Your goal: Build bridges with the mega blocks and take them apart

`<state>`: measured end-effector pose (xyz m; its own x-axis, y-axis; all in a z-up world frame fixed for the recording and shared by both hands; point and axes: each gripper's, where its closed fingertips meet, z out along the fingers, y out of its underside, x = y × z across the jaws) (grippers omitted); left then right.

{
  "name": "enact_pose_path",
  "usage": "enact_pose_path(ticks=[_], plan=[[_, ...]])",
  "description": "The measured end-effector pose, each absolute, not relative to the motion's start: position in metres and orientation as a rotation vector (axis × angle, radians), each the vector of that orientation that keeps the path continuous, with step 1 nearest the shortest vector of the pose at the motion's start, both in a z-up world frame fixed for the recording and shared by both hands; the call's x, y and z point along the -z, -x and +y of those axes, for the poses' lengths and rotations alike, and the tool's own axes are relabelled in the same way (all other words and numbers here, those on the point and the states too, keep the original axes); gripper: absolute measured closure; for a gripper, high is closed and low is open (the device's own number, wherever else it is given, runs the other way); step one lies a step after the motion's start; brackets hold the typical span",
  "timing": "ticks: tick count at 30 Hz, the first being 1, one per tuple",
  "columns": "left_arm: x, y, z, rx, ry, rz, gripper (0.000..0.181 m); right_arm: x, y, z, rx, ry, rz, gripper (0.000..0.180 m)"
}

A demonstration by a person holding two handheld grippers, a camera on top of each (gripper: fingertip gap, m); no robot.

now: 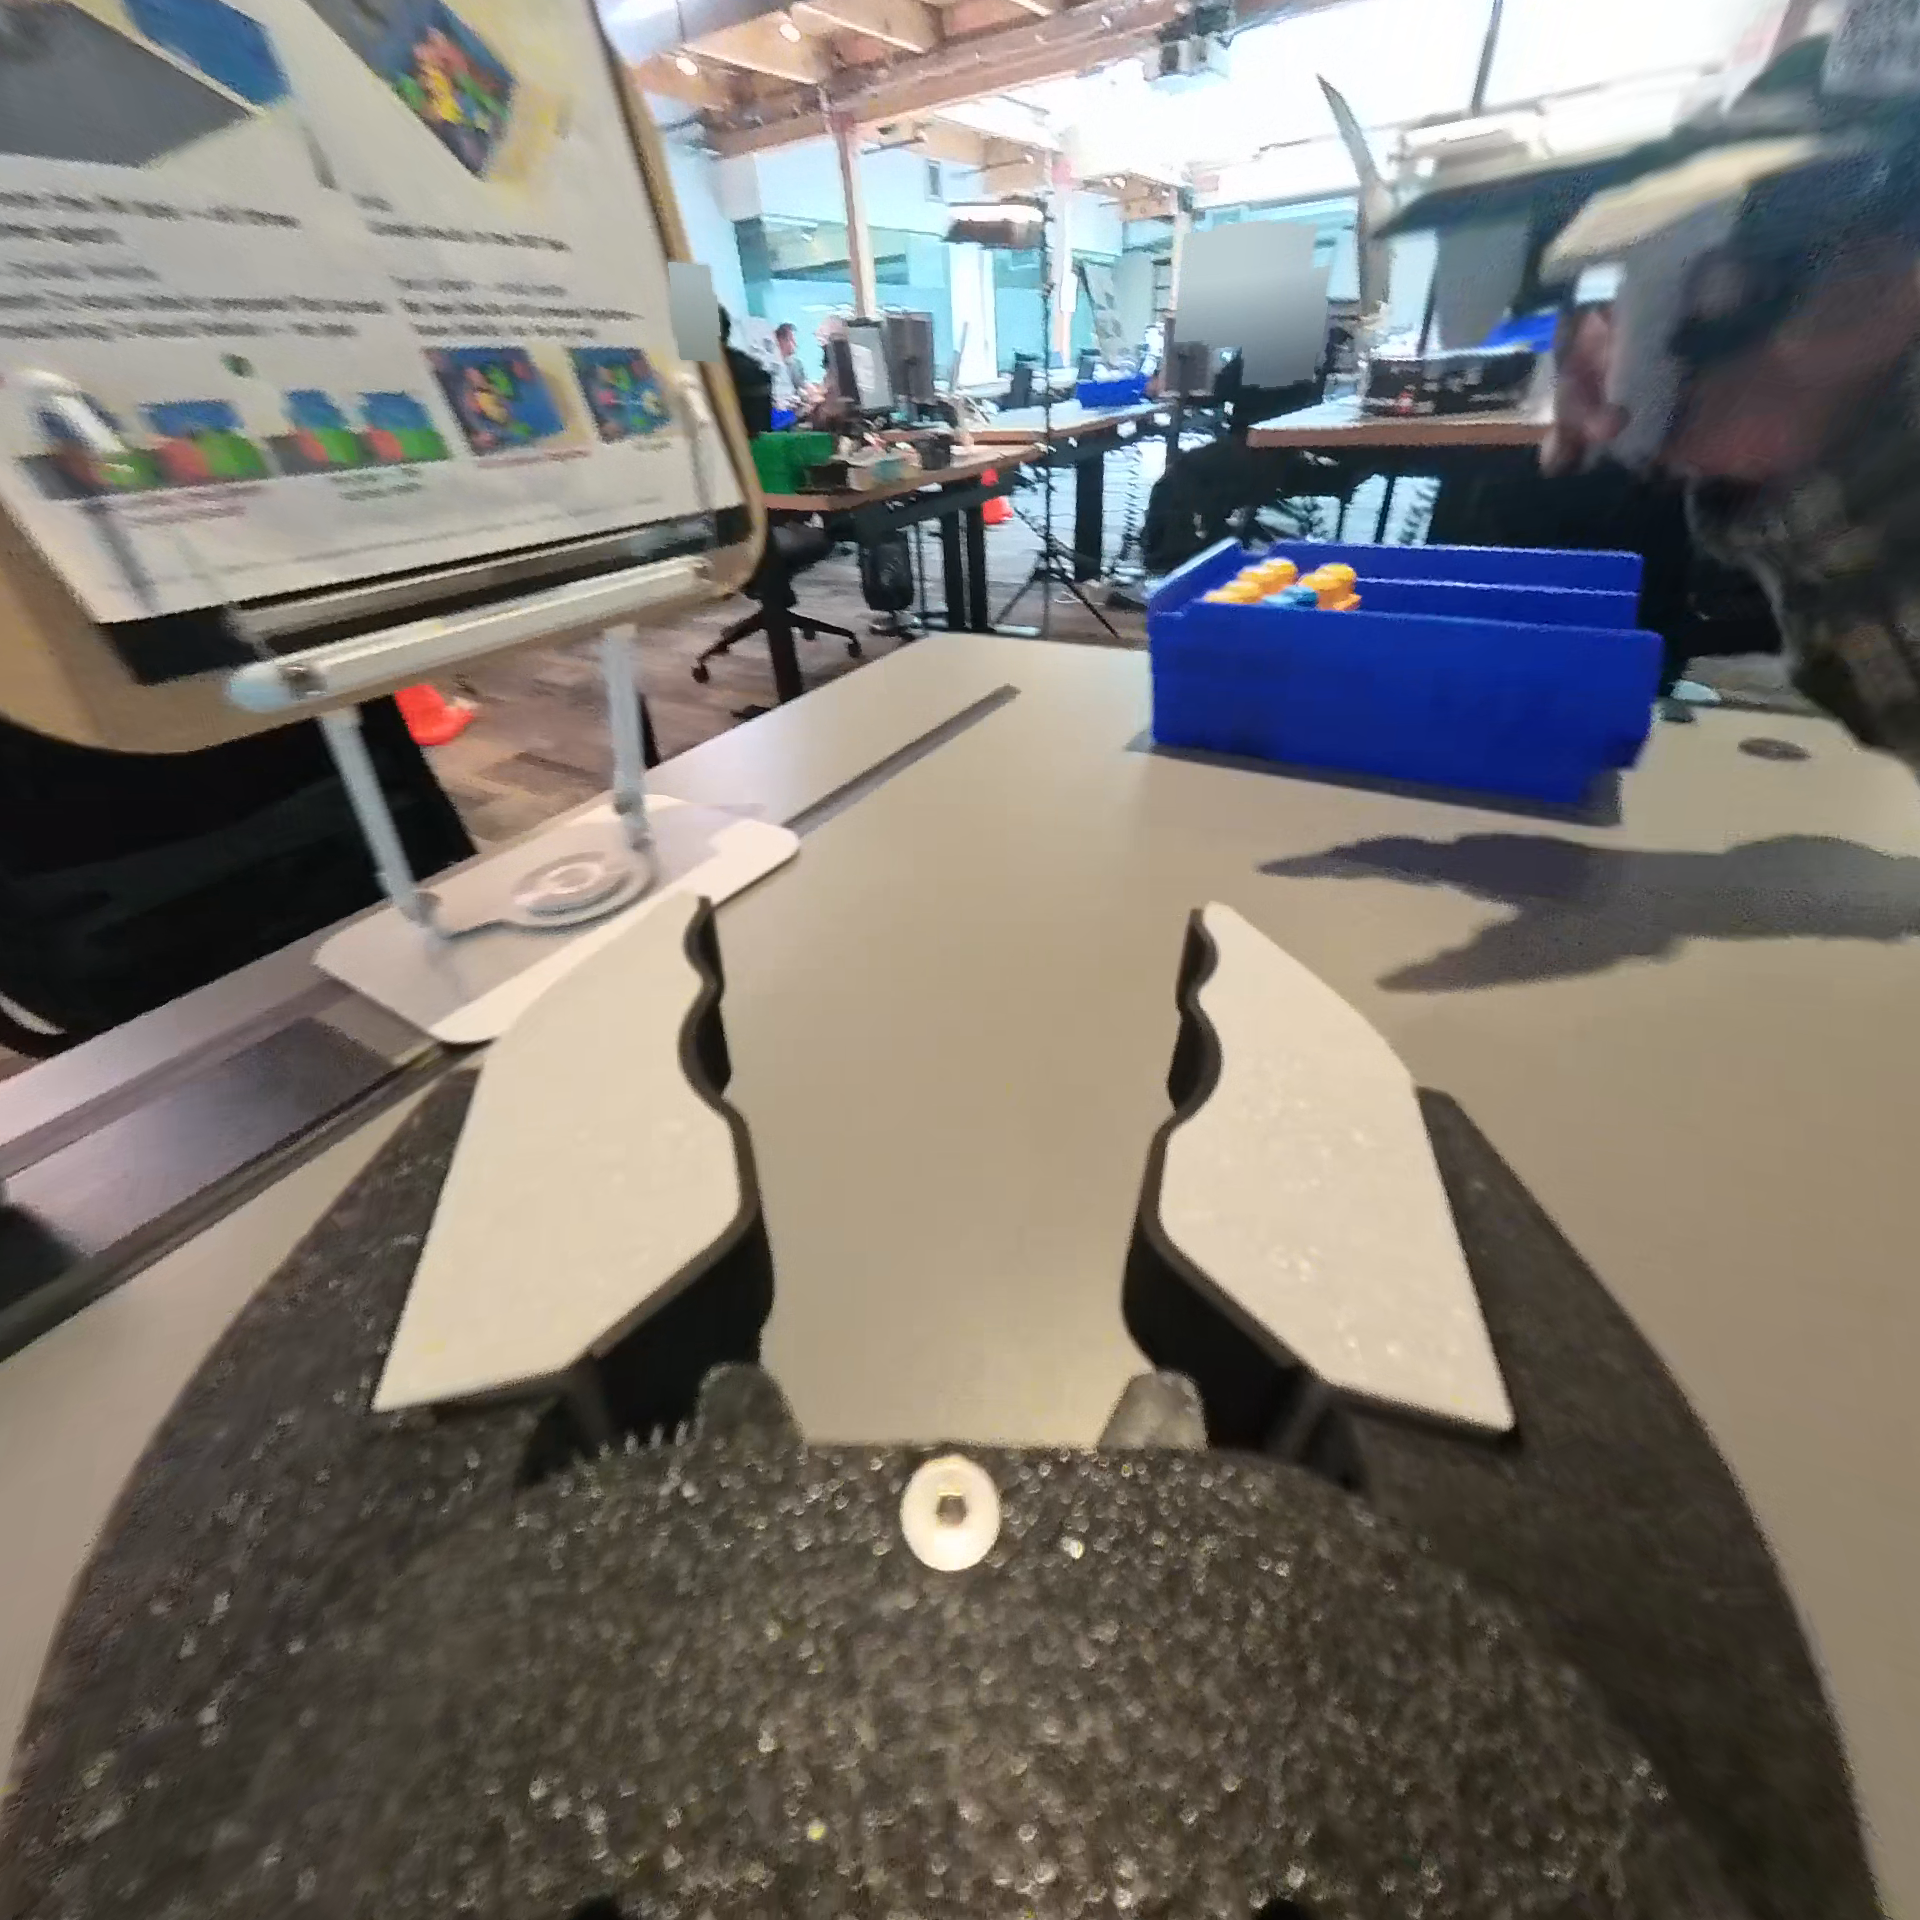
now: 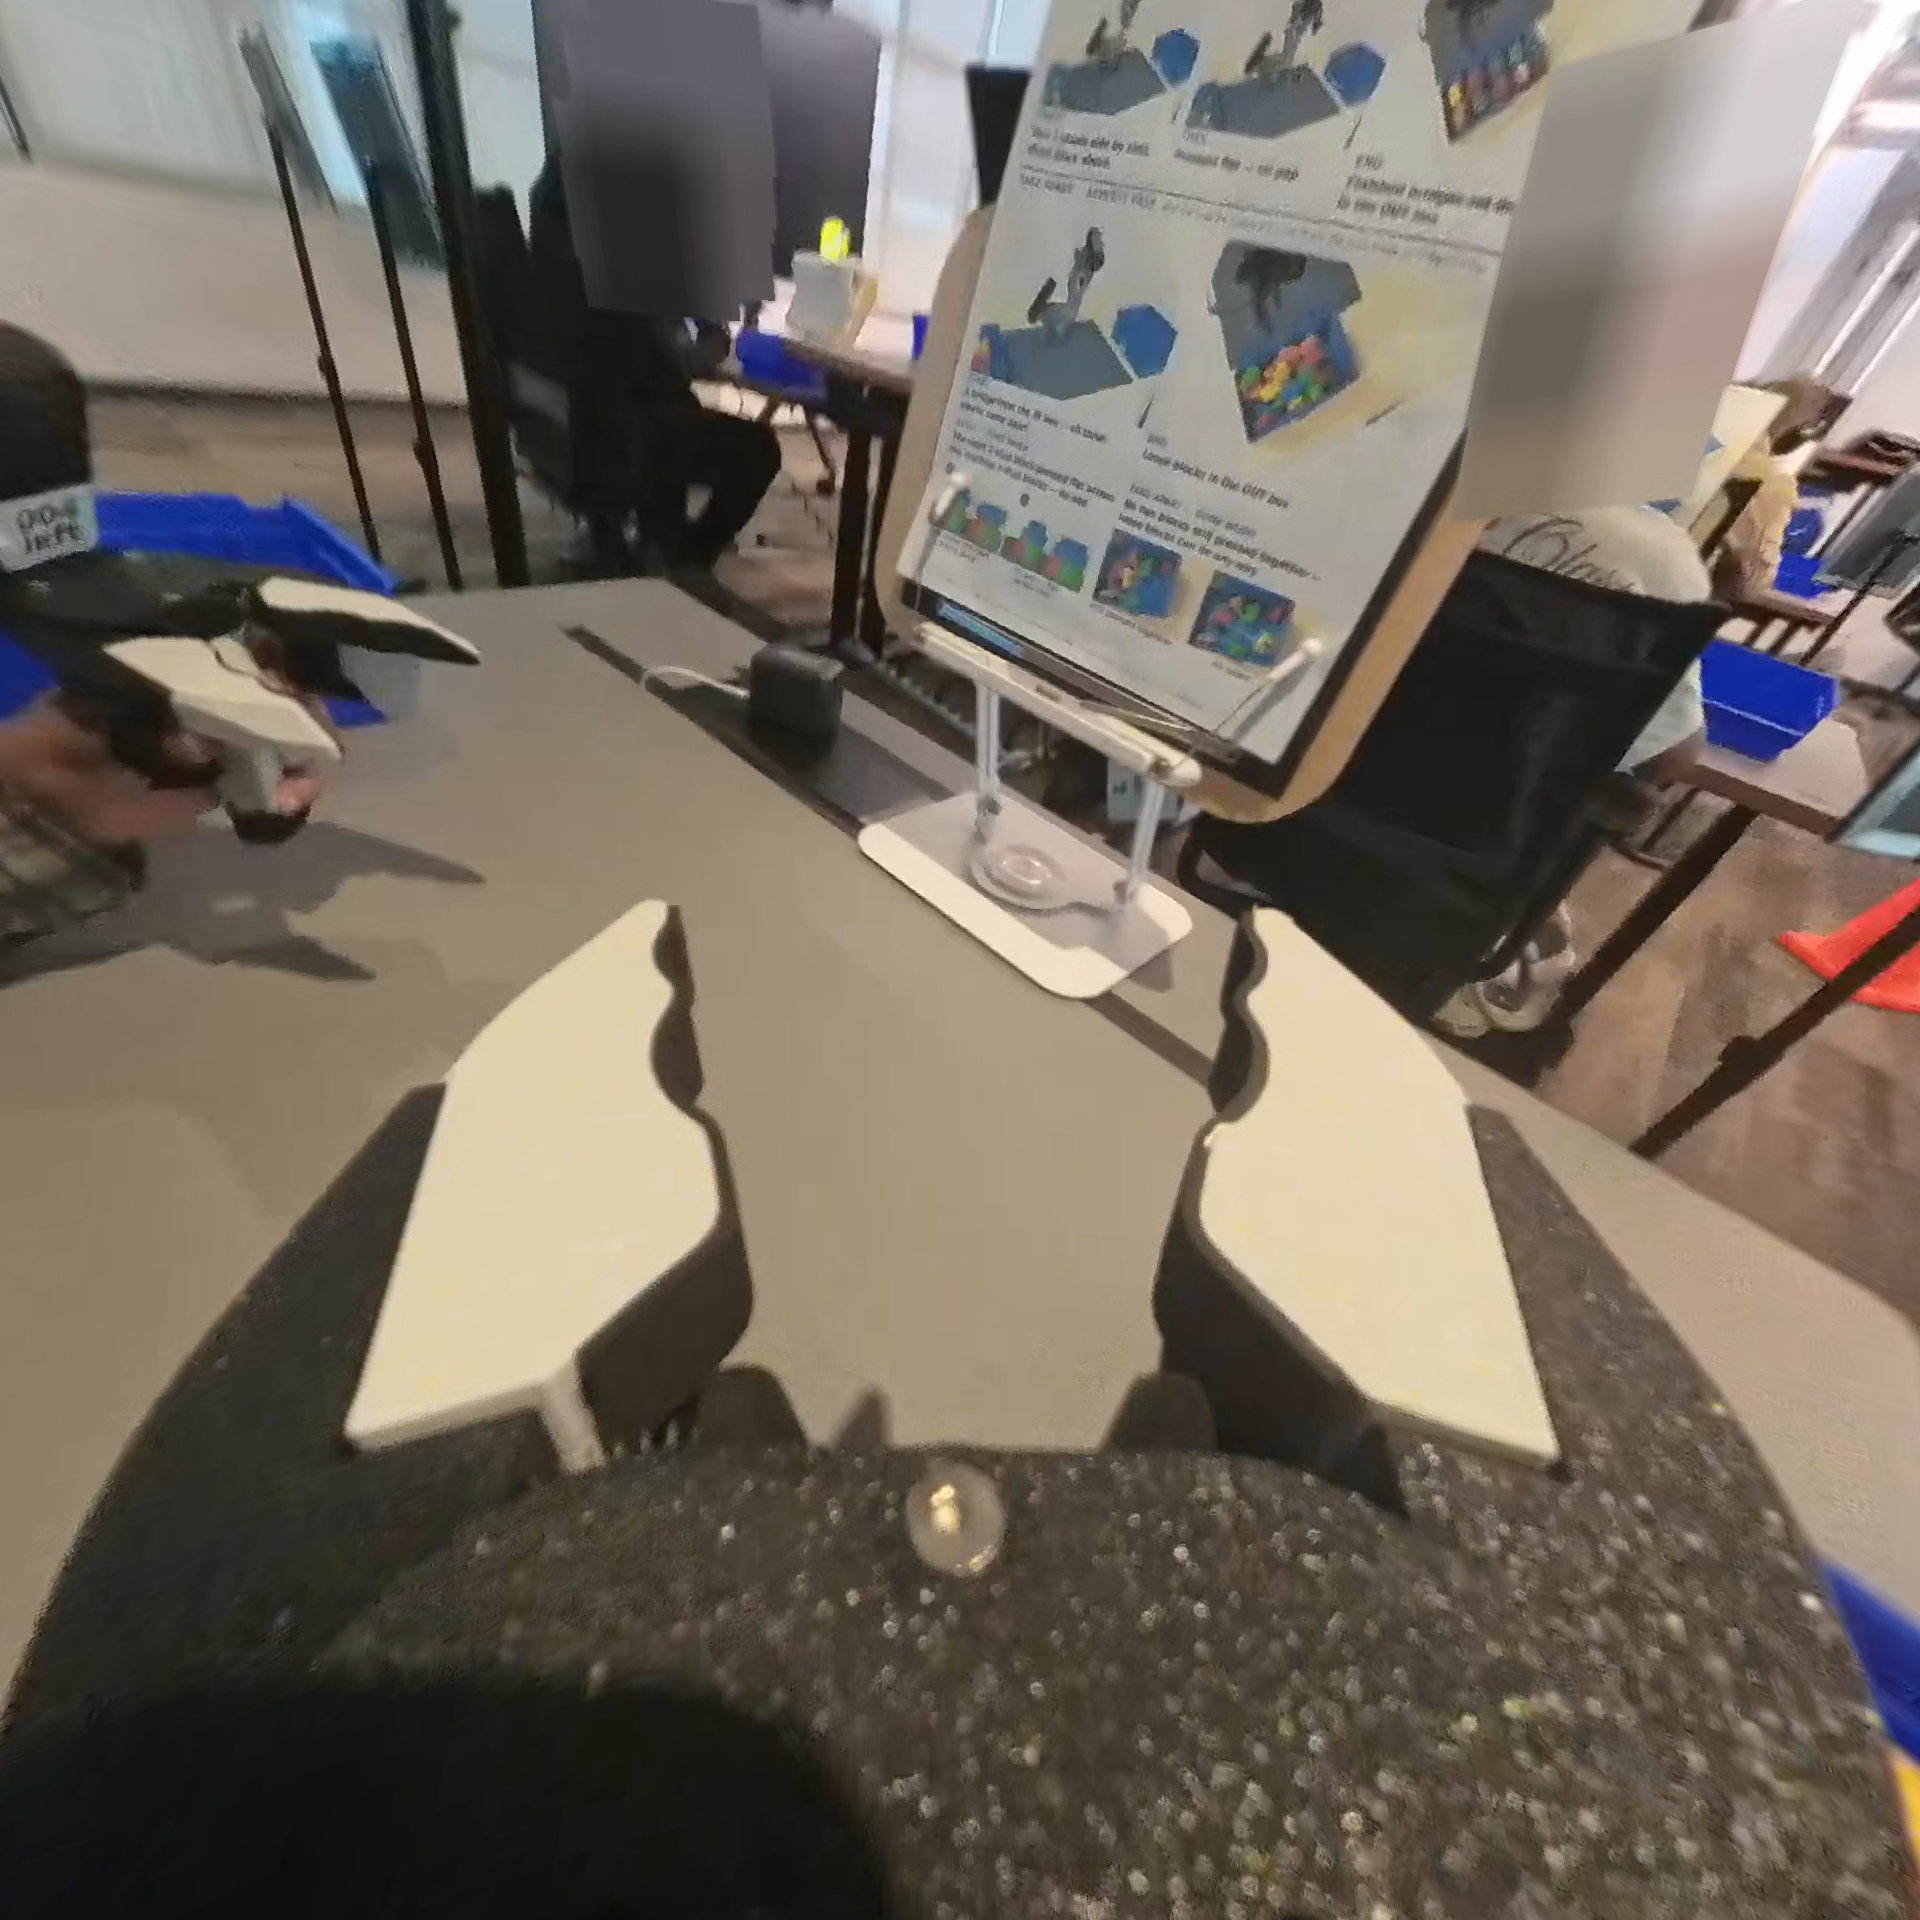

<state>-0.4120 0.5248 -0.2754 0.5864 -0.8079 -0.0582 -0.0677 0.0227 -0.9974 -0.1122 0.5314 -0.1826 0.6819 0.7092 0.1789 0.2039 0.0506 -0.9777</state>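
- Grey table (image 1: 935, 831) ran forward under both pairs of fingers; open workshop with desks and seated people lay behind it.
- Left gripper (image 1: 951, 1013): fingers were spread wide apart, nothing between them, only bare tabletop showing in the gap.
- Right gripper (image 2: 956, 1023): fingers likewise spread apart and empty, hovering over bare tabletop.
- Mega blocks (image 1: 1283, 587): a small cluster, orange with a bit of blue, sat in the near-left end of a blue bin (image 1: 1403, 696). From the left fingers it lay ahead and to the right, well apart from the tips.
- Bin's long axis ran roughly across my left fingers' line of sight, its front wall facing them.
- Instruction sheet on a stand (image 2: 1039, 883) stood ahead-right of the right fingers and ahead-left of the left fingers; its base plate lay just beyond the fingertips in both wrist views.
- Small black box (image 2: 795, 691) with a white cable sat beyond the right fingers, near the table's far slot.
- No loose blocks were visible on the table itself in either view.
- In the right wrist view, the left gripper appeared far off to the left with more blue bin behind it; I could not tell whether blocks were in that part.
- Judgement: no bridge started yet. Blocks showed only in the left wrist view; which gripper was nearer I could not settle. Reach would go forward-right, over the front wall, then down onto a block.
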Motion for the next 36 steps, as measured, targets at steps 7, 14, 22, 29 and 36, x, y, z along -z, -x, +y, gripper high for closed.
enact_pose_path(ticks=[7,14,22,29,36], plan=[[0.267,0.468,0.537,0.62,1.385,0.542,0.088,0.254,0.127,0.563,-0.442,1.523,-0.503,0.054],[0.256,0.489,0.54,0.57,1.363,0.448,0.086,0.296,0.117,0.571,-0.414,1.622,-0.479,0.054],[0.265,0.491,0.547,0.545,1.409,0.411,0.066,0.321,0.136,0.563,-0.414,1.68,-0.588,0.062],[0.265,0.482,0.538,0.502,1.442,0.457,0.059,0.309,0.148,0.551,-0.421,1.612,-0.632,0.067],[0.235,0.503,0.512,0.462,1.454,0.436,0.059,0.307,0.152,0.547,-0.434,1.606,-0.642,0.067]])
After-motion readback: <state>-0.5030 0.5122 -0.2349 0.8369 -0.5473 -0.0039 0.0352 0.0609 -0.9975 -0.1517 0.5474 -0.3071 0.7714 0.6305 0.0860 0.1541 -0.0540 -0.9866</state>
